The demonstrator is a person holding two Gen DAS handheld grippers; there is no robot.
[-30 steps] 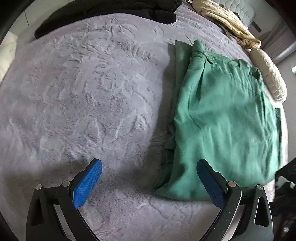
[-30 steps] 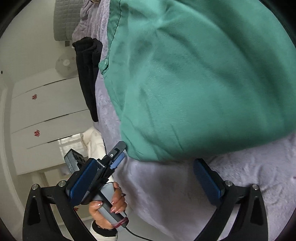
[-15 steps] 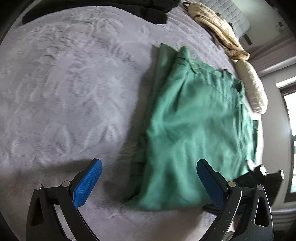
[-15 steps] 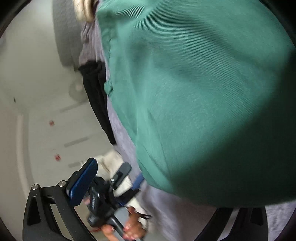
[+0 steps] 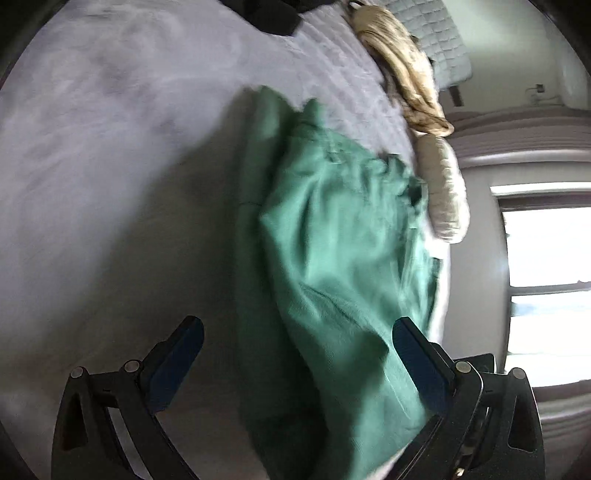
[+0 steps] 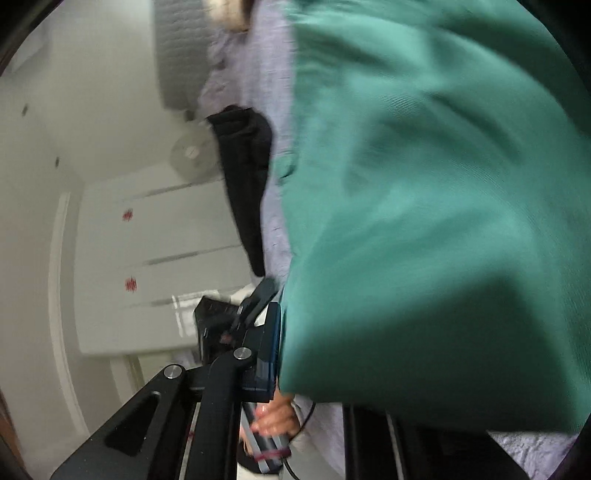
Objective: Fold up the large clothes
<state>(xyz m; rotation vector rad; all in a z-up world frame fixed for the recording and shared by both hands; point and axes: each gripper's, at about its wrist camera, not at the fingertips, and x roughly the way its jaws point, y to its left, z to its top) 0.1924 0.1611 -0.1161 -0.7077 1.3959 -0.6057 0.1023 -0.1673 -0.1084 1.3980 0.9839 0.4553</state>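
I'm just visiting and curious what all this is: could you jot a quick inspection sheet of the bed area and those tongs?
Surface: grey embossed bedspread.
Job's things: green garment, partly folded, near end lifted.
Clutter: black clothing at the far edge; tan fabric; cream cushion.
Grippers: left tongs open over the garment's near end; right tongs closing, green cloth between the pads.
Cables: thin dark lead at the person's hand.
Surroundings: white wardrobe, window.

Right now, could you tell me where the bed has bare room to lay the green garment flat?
The wide grey bedspread left of the green garment is bare, bordered by the black clothes at the far end. The right edge is crowded: a beige cushion and a tan bundle.
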